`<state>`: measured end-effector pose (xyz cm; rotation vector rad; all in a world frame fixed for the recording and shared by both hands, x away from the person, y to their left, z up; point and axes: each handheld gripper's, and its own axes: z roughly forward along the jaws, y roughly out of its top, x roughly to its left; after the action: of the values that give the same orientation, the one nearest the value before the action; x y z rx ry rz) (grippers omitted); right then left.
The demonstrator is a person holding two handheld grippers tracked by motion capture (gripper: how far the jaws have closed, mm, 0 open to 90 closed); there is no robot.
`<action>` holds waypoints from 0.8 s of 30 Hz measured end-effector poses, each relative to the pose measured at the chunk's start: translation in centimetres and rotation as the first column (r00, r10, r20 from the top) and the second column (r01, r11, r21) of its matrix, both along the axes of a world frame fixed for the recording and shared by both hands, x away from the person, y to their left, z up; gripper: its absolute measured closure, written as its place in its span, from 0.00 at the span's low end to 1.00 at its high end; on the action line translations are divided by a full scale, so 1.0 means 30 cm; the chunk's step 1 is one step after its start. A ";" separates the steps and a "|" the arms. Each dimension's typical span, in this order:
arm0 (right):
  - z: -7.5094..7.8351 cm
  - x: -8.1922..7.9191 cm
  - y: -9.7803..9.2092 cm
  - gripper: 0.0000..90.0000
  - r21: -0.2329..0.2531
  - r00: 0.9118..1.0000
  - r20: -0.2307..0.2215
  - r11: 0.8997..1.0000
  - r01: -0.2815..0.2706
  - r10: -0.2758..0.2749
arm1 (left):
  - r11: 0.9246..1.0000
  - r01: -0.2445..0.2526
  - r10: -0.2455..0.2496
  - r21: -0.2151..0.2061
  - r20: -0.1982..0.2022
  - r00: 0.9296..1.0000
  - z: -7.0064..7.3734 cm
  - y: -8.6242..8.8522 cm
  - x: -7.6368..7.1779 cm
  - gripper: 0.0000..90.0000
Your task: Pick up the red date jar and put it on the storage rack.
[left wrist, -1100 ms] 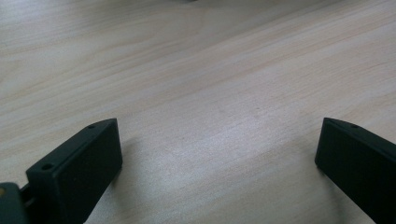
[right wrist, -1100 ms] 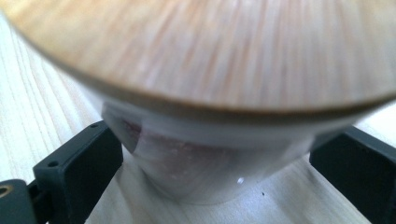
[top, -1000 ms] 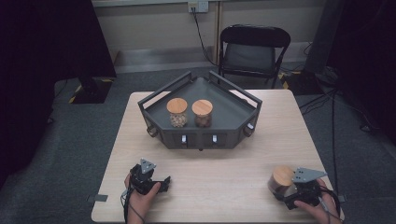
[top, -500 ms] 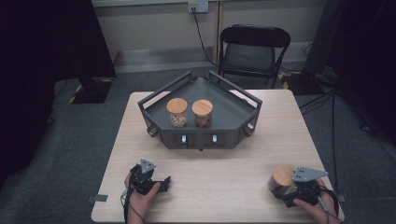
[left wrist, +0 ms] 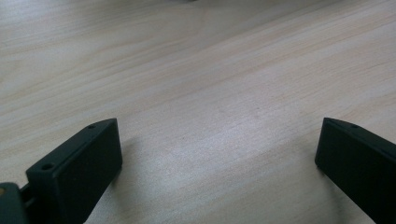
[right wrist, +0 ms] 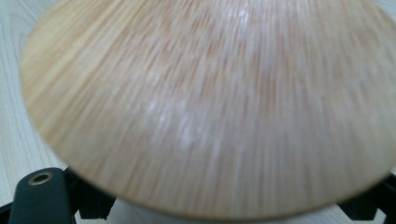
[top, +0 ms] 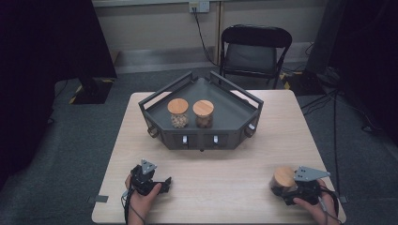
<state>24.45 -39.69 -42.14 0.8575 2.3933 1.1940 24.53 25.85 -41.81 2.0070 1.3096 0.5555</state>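
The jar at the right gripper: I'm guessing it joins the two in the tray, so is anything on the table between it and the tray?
Nothing visible. Bare table lies between the jar at the right gripper and the tray; only the tray's own front wall faces it.

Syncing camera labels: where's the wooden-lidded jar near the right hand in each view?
High view: wooden-lidded jar at lower right, on the tabletop beside the right hand.
Right gripper view: its lid looms close up, with a jaw at either bottom corner.
Left gripper view: bare tabletop between the open left tongs.
Shared landmark: the pale wood tabletop.
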 end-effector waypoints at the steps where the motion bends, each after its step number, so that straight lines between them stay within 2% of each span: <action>1: 0.000 0.001 -0.001 0.16 0.002 1.000 -0.002 1.000 -0.001 0.001 | 1.000 0.000 0.000 0.000 0.000 1.000 0.000 0.000 0.000 0.00; 10: -0.004 0.009 -0.007 0.28 0.022 1.000 -0.005 0.999 -0.028 0.028 | 1.000 0.000 0.000 0.000 0.000 1.000 0.000 0.000 0.000 0.00; 24: 0.001 0.011 -0.005 0.28 0.016 0.999 -0.006 0.999 -0.037 0.037 | 1.000 0.000 0.000 0.000 0.000 1.000 0.000 0.000 0.000 0.00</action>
<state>24.77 -39.85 -42.12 0.8264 2.4184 1.2273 24.53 25.85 -41.82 2.0070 1.3093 0.5557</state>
